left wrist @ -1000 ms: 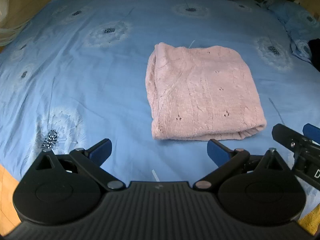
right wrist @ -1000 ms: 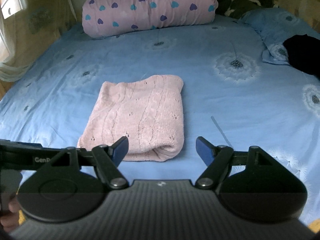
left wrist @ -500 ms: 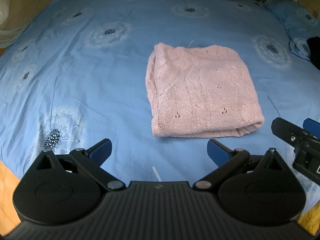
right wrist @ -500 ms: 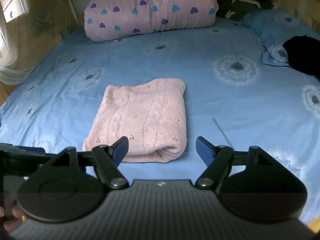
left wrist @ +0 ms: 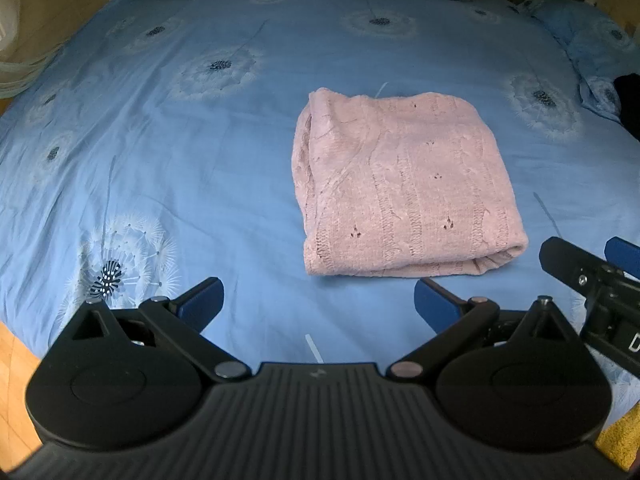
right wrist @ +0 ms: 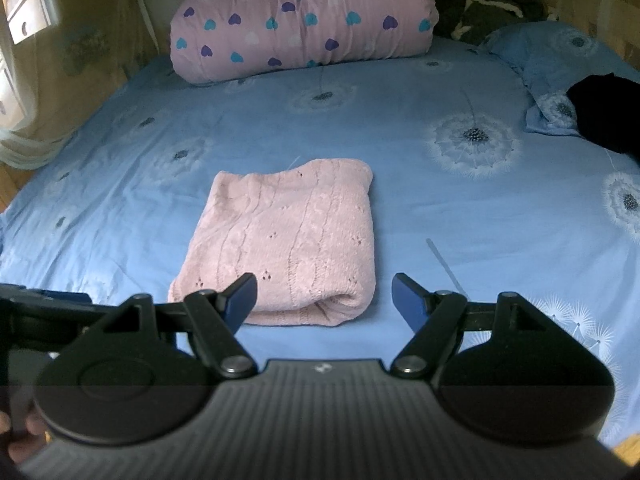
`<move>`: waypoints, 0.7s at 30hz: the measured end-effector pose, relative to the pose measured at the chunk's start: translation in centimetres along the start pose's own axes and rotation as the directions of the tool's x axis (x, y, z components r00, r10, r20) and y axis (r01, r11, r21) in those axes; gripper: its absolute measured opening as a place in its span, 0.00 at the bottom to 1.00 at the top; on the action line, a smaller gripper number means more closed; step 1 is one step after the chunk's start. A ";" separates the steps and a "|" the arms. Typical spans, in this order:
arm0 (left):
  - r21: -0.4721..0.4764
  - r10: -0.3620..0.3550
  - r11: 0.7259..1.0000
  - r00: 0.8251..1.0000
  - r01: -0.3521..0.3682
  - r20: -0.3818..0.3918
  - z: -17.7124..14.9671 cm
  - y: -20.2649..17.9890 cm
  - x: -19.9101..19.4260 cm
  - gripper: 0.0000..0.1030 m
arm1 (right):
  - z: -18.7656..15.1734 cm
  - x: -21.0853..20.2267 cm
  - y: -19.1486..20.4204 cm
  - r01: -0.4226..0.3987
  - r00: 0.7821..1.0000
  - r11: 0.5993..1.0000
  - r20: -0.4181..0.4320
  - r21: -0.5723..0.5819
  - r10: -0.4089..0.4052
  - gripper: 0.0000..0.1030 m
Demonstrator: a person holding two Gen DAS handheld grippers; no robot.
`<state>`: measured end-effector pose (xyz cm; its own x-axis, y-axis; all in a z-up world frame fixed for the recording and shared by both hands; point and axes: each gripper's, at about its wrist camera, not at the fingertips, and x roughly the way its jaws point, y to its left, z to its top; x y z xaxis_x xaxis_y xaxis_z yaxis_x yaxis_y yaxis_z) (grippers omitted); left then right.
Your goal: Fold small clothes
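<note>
folded pink knit sweater lies mid-bed on the blue dandelion-print sheet. left gripper and right gripper spread wide, empty. no legible writing.

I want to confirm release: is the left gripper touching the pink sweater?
Apart. In the left wrist view, blue bedsheet shows between the open left gripper and the folded pink sweater.

**Surroundings beyond my grippers**

Beneath and ahead of me spreads a blue bedsheet printed with dandelions. Far ahead lies a rolled pink quilt with hearts. To my far right, a black garment rests on a blue pillow.
</note>
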<state>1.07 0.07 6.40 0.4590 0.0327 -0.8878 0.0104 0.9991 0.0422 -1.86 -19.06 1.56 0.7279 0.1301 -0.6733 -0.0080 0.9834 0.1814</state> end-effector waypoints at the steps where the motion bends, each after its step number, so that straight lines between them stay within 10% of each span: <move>1: 0.000 0.000 1.000 1.000 0.000 0.000 0.0 0.0 0.0 1.00 | 0.0 0.0 0.0 0.000 1.000 1.000 0.000 0.000 0.000 0.74; 21: 0.013 -0.010 1.000 1.000 0.010 -0.003 -0.4 -0.4 0.2 1.00 | -0.2 0.3 -0.1 0.007 1.000 1.000 -0.010 0.009 -0.007 0.74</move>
<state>0.83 -0.33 6.01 0.4558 0.0229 -0.8898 0.0264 0.9989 0.0393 -1.82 -19.10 1.19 0.7209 0.1246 -0.6818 0.0036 0.9830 0.1834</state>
